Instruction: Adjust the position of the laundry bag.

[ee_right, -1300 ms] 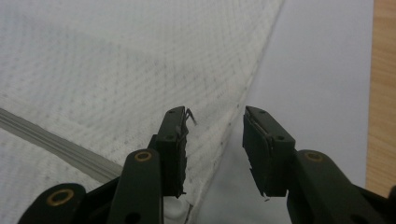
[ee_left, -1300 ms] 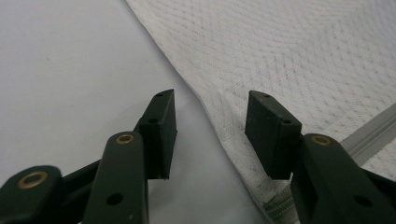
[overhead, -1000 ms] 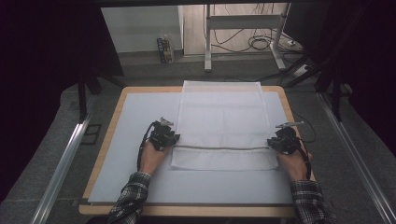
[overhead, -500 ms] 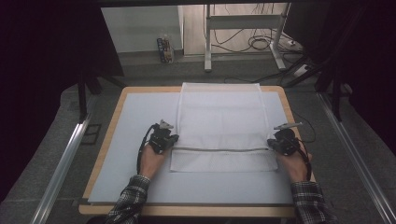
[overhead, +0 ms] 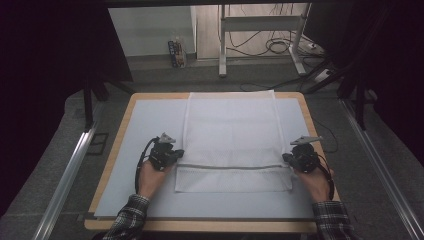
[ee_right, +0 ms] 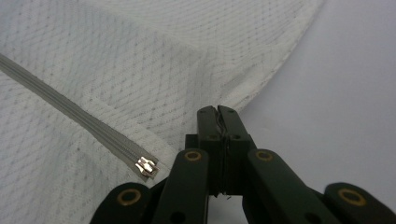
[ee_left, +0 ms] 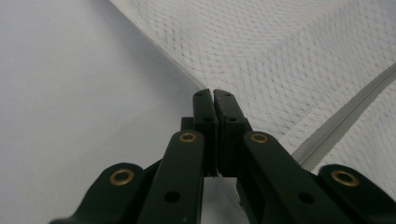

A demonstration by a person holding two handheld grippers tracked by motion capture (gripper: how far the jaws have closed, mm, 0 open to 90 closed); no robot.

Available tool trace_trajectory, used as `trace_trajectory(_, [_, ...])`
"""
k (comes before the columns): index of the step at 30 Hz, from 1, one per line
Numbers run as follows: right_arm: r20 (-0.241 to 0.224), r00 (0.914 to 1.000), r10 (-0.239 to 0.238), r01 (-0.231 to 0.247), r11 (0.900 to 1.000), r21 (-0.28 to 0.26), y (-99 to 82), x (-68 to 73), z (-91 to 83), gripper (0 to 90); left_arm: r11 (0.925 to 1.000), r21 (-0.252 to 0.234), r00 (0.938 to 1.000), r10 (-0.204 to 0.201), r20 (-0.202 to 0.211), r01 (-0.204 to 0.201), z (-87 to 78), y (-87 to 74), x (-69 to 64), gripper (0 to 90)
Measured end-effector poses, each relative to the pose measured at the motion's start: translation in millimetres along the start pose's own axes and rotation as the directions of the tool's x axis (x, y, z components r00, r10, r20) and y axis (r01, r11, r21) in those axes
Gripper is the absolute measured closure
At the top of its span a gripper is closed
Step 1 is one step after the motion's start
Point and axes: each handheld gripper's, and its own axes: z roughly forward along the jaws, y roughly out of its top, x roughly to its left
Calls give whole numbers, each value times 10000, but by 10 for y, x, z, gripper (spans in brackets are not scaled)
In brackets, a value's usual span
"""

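Mesh bag (overhead: 231, 135) drawn nearer, left tongs (ee_left: 213, 95), right tongs (ee_right: 217, 111) clamped on its side edges

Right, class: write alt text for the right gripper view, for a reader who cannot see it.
The right tool, its two black jaws shut, pinches the edge of a white mesh fabric bag lying on a pale grey table mat. A grey zipper crosses the mesh and ends at a small metal slider beside the jaws.
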Motion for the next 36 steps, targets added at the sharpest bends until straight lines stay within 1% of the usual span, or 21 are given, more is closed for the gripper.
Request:
trace_trajectory(3, [-138, 9999, -21, 20, 10000, -76, -9, 23, -30, 882, 9998, 60, 9998, 171, -27, -171, -51, -19, -10, 892])
trace_trajectory(5, [-267, 9996, -70, 66, 9999, -127, -14, 67, -55, 882, 9997, 107, 9997, 236, -53, -235, -101, -51, -24, 891])
trace_trajectory(6, [-290, 9995, -123, 119, 9998, -145, -14, 85, -59, 882, 9997, 107, 9997, 219, -65, -218, -149, -81, -29, 891])
trace_trajectory(7, [-290, 9995, -123, 119, 9998, -145, -14, 85, -59, 882, 9997, 107, 9997, 219, -65, -218, -149, -81, -29, 891])
trace_trajectory(10, [-379, 9985, -401, 397, 9992, -109, -12, 169, -71, 882, 9998, 97, 9999, 146, -70, -145, -218, -131, -31, 890])
trace_trajectory(11, [-379, 9985, -401, 397, 9992, -109, -12, 169, -71, 882, 9998, 134, 9999, 140, -75, -139, -238, -152, -32, 890])
trace_trajectory(12, [-444, 9977, -509, 505, 9987, -112, -14, 212, -86, 882, 9998, 168, 9999, 128, -78, -126, -258, -174, -32, 890])
trace_trajectory(13, [-444, 9977, -509, 505, 9987, -112, -14, 212, -86, 882, 9998, 164, 9999, 69, -76, -68, -276, -197, -34, 890])
trace_trajectory(14, [-532, 9969, -574, 568, 9983, -142, -19, 253, -102, 882, 9999, 146, 10000, -10, -50, 11, -318, -238, -33, 889])
trace_trajectory(17, [-618, 9961, -630, 621, 9979, -165, -25, 293, -116, 882, 9999, 167, 9999, 40, -122, -38, -354, -273, -38, 888])
trace_trajectory(18, [-703, 9950, -707, 699, 9975, -143, -35, 343, -134, 882, 9997, 206, 9996, 106, -242, -101, -390, -305, -50, 888])
trace_trajectory(19, [-703, 9950, -707, 699, 9975, -143, -35, 343, -134, 882, 9997, 206, 9996, 106, -242, -101, -390, -305, -50, 887])
trace_trajectory(20, [-707, 9937, -874, 866, 9961, -140, -46, 404, -155, 882, 9997, 216, 9994, 111, -320, -105, -425, -340, -60, 887])
trace_trajectory(21, [-707, 9937, -874, 866, 9961, -140, -46, 404, -155, 882, 9997, 216, 9994, 111, -320, -105, -425, -340, -60, 887])
trace_trajectory(23, [-735, 9913, -1092, 1088, 9940, -99, -66, 476, -173, 882, 9997, 247, 9996, 80, -288, -73, -464, -384, -66, 886])
trace_trajectory(24, [-768, 9902, -1166, 1163, 9932, -82, -74, 492, -173, 882, 9996, 295, 9996, 51, -293, -42, -497, -435, -69, 886])
trace_trajectory(26, [-824, 9894, -1195, 1194, 9928, -63, -83, 506, -172, 882, 9995, 310, 9997, 0, -250, 7, -512, -460, -60, 887])
trace_trajectory(28, [-890, 9881, -1256, 1261, 9920, 3, -91, 533, -171, 882, 9995, 285, 9998, -152, -116, 155, -544, -506, -46, 887])
trace_trajectory(30, [-914, 9856, -1424, 1427, 9898, -34, -98, 599, -188, 882, 9994, 255, 9997, -217, -131, 221, -589, -557, -35, 886])
trace_trajectory(32, [-924, 9844, -1494, 1499, 9887, -19, -102, 623, -192, 882, 9993, 247, 9995, -268, -140, 271, -600, -569, -27, 886])
trace_trajectory(36, [-1106, 9812, -1584, 1603, 9870, 82, -145, 707, -193, 879, 9986, 183, 9988, -487, -91, 489, -629, -606, 14, 886])
